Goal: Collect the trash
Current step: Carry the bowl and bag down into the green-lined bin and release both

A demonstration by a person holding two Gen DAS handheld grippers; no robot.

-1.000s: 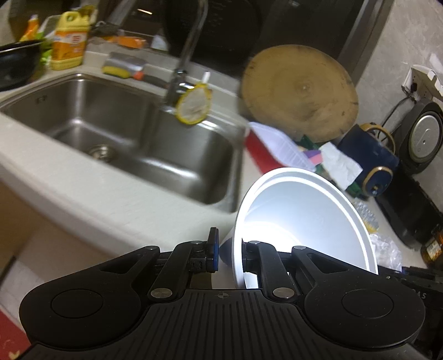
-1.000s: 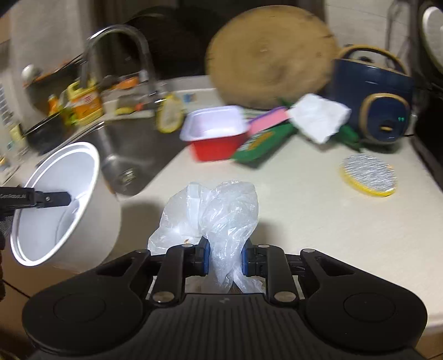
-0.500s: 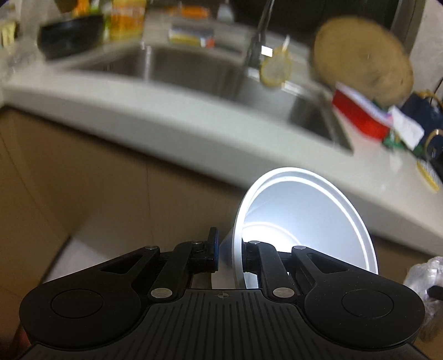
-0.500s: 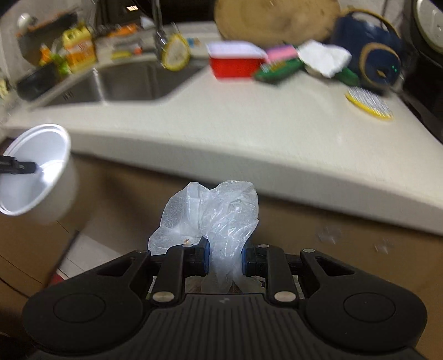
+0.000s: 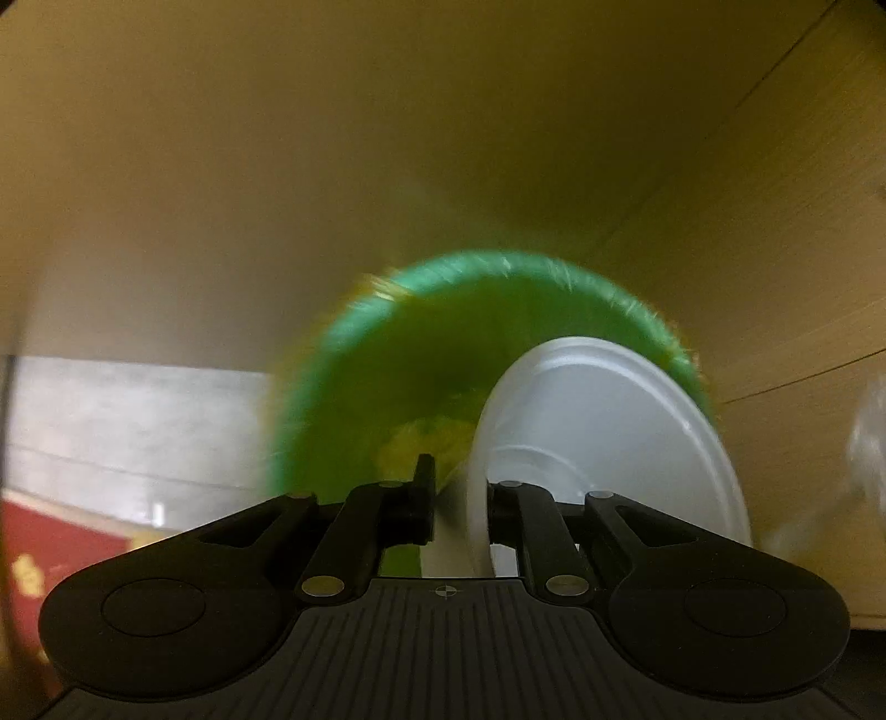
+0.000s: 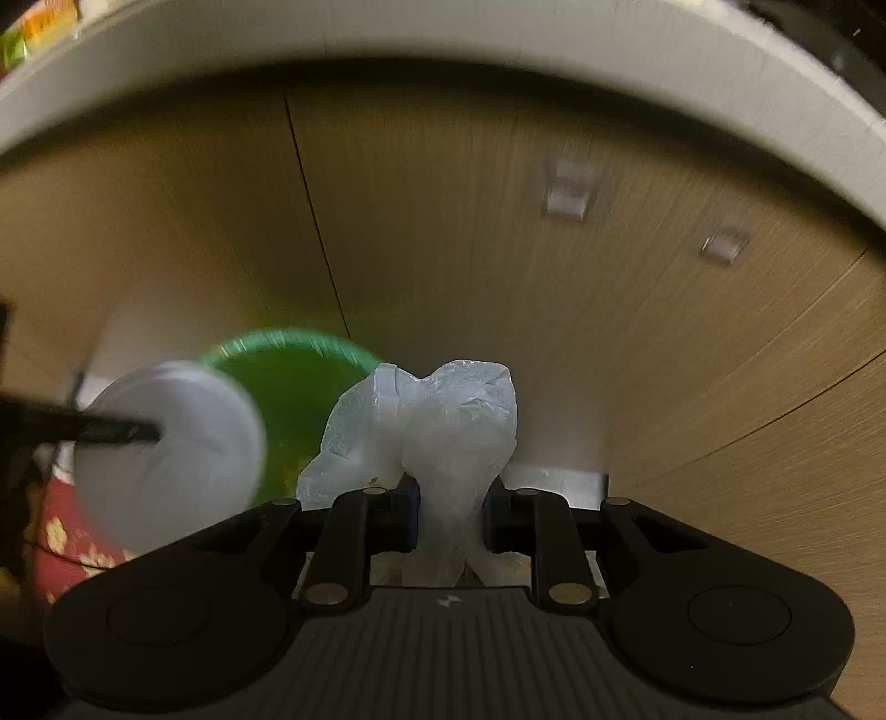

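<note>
left claw [image 5: 458,501] pointing steeply down, jaws opening, with the rim of the white bowl [image 5: 609,437] standing between them: one finger inside, one outside. a sliver of gap on the left side of the wall; right pad close against it or touching, cannot tell which through the blur. bowl tilted on edge, mouth facing right, spreading up and to the right of the claw. just beyond and partly behind the bowl, the green bin [image 5: 387,387], round, open, blurred; bowl overlapping its right part. seen from the right wrist, bowl [image 6: 171,454] at left, in front of the bin [image 6: 293,382], a dark finger reaching in from the left edge.

right claw [image 6: 447,512] clamped on the clear bag [image 6: 437,421], crumpled, bulging up and away from the pads, tail hanging down between the fingers. bag just right of the bin, overlapping its right rim.

wooden cupboard [image 6: 554,277] filling the far side, pale table [image 6: 387,39] edge arching above. grey floor [image 5: 138,421] and red patterned mat [image 6: 61,531] at left, near the bin.
</note>
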